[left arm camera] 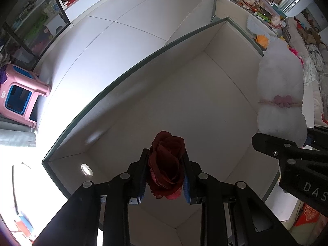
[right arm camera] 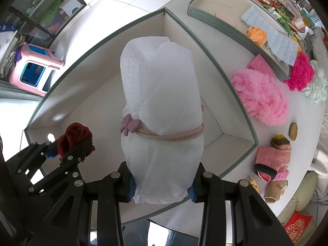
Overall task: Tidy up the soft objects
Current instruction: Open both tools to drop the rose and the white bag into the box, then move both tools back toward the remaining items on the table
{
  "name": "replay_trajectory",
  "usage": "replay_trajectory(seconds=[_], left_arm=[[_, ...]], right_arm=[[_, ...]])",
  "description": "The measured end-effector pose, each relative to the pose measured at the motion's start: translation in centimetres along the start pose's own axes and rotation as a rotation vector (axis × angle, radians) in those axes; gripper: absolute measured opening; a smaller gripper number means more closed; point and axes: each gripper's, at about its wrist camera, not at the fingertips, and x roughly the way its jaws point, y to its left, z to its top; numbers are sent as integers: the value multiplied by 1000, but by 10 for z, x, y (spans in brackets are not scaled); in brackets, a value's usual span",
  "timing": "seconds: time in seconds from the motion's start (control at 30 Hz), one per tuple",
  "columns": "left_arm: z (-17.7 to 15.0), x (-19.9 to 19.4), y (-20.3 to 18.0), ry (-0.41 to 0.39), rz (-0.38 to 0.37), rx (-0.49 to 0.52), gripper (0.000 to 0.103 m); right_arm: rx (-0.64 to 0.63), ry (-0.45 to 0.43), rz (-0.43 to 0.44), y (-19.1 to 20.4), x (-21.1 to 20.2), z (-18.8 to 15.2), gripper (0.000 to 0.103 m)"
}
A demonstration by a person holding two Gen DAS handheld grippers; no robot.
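I look down into the big open box [right arm camera: 235, 100], pale inside with a grey-green rim, standing on the white table [right arm camera: 229, 6]; its floor is bare beneath both tools. A second, shallower tray [right arm camera: 207, 13] of the same colour lies beyond it on the table.

My right gripper [right arm camera: 161, 186] points down over the box and is clamped on the lower end of a rolled white cloth bundle [right arm camera: 160, 86], tied round its middle by a pink cord [right arm camera: 176, 136] with a small pink bow [right arm camera: 128, 125]. The bundle reaches away from the camera over the box interior; I cannot tell whether its far end touches the floor.

To the right of the box, on the table: a fluffy pink puff [right arm camera: 260, 96], a pink sponge [right arm camera: 260, 64] just beyond it, a magenta pompom [right arm camera: 301, 73], an orange puff [right arm camera: 257, 34], a pink knitted sock [right arm camera: 272, 160].

My left gripper [left arm camera: 166, 176] is closed tight on a dark red fabric rose [left arm camera: 167, 164], pads pressing its sides, above the box's near-left corner. From the right wrist view the rose sits just left of the bundle, apart from it.
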Motion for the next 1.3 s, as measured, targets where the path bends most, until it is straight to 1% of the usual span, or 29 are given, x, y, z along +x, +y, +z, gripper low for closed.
replay_trajectory(seconds=[0.13,0.17,0.2,0.23,0.27,0.3,0.33,0.37,0.4,0.43,0.47,0.5,0.63,0.73,0.87,1.07,1.3], left_arm=[[-2,-3,-1,-12,2,2,29],[-2,-3,-1,-15,2,2,34],[-2,-4,-1,-17,4,0,51],[-3,-5,-2,-22,9,-2,77],[-3,-7,-1,-36,16,-9,88],[-3,-10,-1,-48,16,-15,97],[-3,-12,0,-49,7,-18,102],[-2,-11,0,-32,4,-22,102],[-2,-10,0,-19,3,-26,102],[-1,-10,0,-17,4,-27,102],[-2,-10,1,-16,13,-25,102],[-2,-10,1,-15,22,-23,102],[-4,-13,-1,-5,26,-15,102],[-6,-16,-6,2,24,7,102],[-8,-21,-21,0,49,70,102],[-10,-33,-53,-11,62,190,102],[-12,-40,-95,-13,79,324,102]], right_arm=[[0,0,0,-1,0,0,42],[0,-1,1,-1,0,-1,42],[0,-1,0,-1,0,-1,42],[0,0,4,-2,0,-1,44],[-1,1,7,-1,0,0,48],[2,1,11,-2,0,-1,60],[8,1,15,-3,0,-1,68],[18,-1,28,-4,-1,-2,83],[24,-6,36,-6,-2,-2,88],[33,-15,46,-8,-4,-3,88],[39,-23,54,-9,-5,-4,94],[47,-32,60,-12,-7,-4,103],[82,-88,64,-24,-17,-9,103],[121,-101,75,-35,-22,-16,103],[196,-116,78,-59,-28,-30,103],[329,-121,87,-100,-30,-65,103],[491,-112,111,-146,-22,-114,103]])
